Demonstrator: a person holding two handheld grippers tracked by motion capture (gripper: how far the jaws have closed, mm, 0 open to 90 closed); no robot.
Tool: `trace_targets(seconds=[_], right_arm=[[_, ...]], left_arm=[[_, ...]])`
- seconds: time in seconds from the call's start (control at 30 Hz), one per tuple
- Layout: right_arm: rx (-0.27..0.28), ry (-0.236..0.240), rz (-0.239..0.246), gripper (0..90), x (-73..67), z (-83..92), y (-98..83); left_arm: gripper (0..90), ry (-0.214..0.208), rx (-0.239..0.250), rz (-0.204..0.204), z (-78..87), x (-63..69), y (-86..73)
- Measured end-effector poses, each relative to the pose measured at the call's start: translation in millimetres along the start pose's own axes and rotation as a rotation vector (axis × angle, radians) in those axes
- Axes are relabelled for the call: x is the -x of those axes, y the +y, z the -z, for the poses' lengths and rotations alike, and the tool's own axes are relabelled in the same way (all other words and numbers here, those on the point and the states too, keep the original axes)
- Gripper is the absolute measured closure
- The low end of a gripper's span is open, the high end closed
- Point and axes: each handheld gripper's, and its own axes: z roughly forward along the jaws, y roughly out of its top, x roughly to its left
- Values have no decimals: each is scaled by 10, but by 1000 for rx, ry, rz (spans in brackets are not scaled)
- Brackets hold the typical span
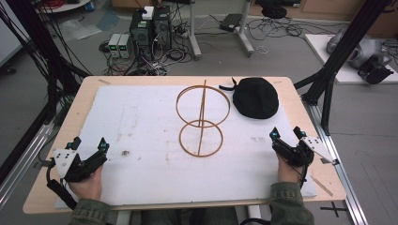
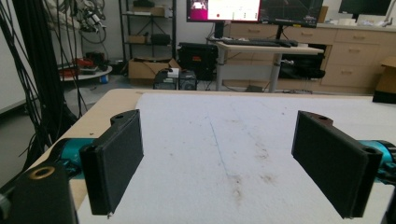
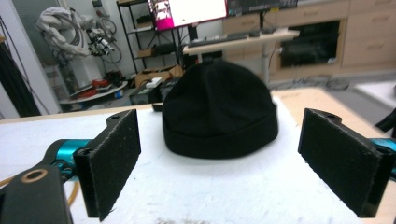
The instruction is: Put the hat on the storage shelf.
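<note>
A black knit hat [image 1: 256,97] lies at the far right of the white mat [image 1: 141,140]. Beside it stands a tan wire frame [image 1: 202,119] made of two rings joined by a straight rod. My right gripper [image 1: 286,133] rests near the mat's right edge, open and empty, with its jaws wide apart. Straight ahead of it, in the right gripper view, the hat [image 3: 219,112] sits a short way beyond the right gripper [image 3: 233,163]. At the front left my left gripper [image 1: 89,143] is open too. The left gripper [image 2: 224,163] faces bare stained mat [image 2: 224,140].
The wooden table [image 1: 70,122] is framed by black struts [image 1: 345,47] at the right and back left. Computers [image 1: 150,28] and cables cover the floor behind. A desk [image 2: 261,46] with monitors stands across the room.
</note>
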Motion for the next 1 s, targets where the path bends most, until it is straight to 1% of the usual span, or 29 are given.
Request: trace_targets(seconds=[0.03, 0.1, 0.13, 0.23, 0.3, 0.33, 0.37, 0.4, 0.53, 0.7, 0.97, 1.0], right_arm=[[0, 0, 0, 121, 0, 0, 0], [18, 4, 10, 121, 8, 27, 9], [30, 4, 10, 120, 9, 56, 17], [40, 0, 15, 120, 11, 75, 22], [43, -6, 12, 117, 20, 82, 23], [42, -16, -3, 116, 34, 88, 23], [42, -16, -3, 116, 34, 88, 23], [51, -31, -8, 116, 47, 98, 27], [60, -38, -12, 116, 66, 107, 33], [56, -37, -12, 116, 61, 108, 34], [48, -13, 7, 116, 50, 55, 54], [43, -8, -1, 116, 38, 48, 56]], left_arm=[[169, 5, 5, 1, 4, -3, 3], [174, 14, 20, 0, 15, -1, 10], [176, 14, 20, 0, 13, 6, 18], [176, 12, 21, 4, 6, 19, 17], [175, 5, 19, 1, -2, 32, 18], [174, 2, 18, -3, -7, 36, 18], [174, 1, 15, -4, -10, 40, 18], [172, 0, 13, -2, -10, 40, 19], [171, 2, 14, 6, -3, 24, 20], [171, 2, 16, 11, -3, 21, 20], [171, -14, 9, 11, -12, 29, 21], [171, -14, 7, 9, -12, 28, 25]])
